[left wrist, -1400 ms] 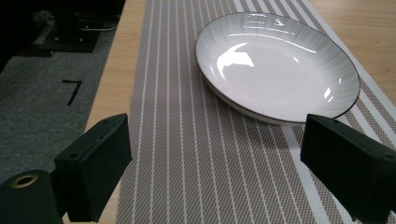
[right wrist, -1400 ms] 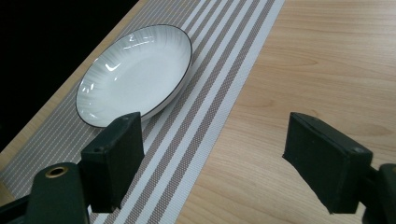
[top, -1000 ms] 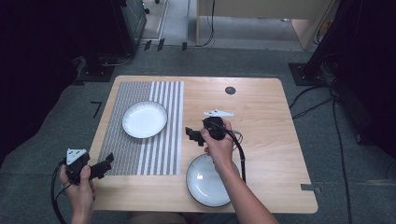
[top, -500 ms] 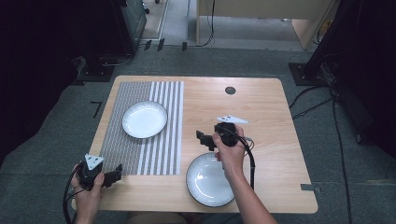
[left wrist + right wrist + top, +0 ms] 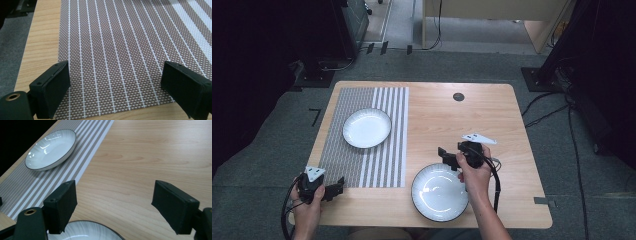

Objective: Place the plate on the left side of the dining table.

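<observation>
The right gripper [image 5: 447, 156] is held with jaws spread and empty just above the far rim of the near plate [image 5: 439, 192], which sits by the table's [image 5: 492, 120] near edge. A grasp of that rim is judged next. The left gripper [image 5: 338, 187] is parted, empty, over the placemat's [image 5: 362, 165] near-left corner.

We log a light wooden table [image 5: 492, 120], striped woven placemat [image 5: 377, 165] on its left half, white plate [image 5: 440, 192] directly on wood near right, small dark disc [image 5: 458, 97] at far edge.
</observation>
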Demonstrator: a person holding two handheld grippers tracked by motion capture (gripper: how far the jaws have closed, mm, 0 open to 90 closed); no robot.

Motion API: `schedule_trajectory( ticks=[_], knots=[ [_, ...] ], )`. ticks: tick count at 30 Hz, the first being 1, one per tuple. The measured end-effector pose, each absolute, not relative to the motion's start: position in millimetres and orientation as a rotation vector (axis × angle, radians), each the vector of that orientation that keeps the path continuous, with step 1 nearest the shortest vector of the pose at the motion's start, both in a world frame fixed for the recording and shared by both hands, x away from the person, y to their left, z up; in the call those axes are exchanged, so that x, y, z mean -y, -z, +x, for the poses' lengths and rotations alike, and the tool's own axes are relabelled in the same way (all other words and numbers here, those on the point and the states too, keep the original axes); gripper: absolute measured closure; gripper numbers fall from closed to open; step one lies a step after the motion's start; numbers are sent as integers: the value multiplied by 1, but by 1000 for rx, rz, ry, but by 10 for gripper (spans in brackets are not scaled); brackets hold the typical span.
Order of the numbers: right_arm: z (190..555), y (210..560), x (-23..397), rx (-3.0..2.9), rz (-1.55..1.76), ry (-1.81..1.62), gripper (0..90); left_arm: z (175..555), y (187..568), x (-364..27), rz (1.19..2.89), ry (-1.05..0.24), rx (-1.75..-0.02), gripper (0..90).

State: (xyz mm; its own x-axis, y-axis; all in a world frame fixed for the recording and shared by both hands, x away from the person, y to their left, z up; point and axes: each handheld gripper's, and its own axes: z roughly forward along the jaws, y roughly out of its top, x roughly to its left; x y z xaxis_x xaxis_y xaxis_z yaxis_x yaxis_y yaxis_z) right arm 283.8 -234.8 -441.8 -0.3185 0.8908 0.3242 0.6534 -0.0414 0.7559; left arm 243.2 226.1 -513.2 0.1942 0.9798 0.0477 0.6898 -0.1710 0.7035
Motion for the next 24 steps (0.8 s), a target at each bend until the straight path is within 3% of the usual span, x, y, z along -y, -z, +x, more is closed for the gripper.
schedule_trajectory(
  ticks=[24],
  knots=[
    [252, 452, 294, -1856, 1693, -1226, 199, 243, 514, -224, 1930, -717, -1547, 86]
  ],
)
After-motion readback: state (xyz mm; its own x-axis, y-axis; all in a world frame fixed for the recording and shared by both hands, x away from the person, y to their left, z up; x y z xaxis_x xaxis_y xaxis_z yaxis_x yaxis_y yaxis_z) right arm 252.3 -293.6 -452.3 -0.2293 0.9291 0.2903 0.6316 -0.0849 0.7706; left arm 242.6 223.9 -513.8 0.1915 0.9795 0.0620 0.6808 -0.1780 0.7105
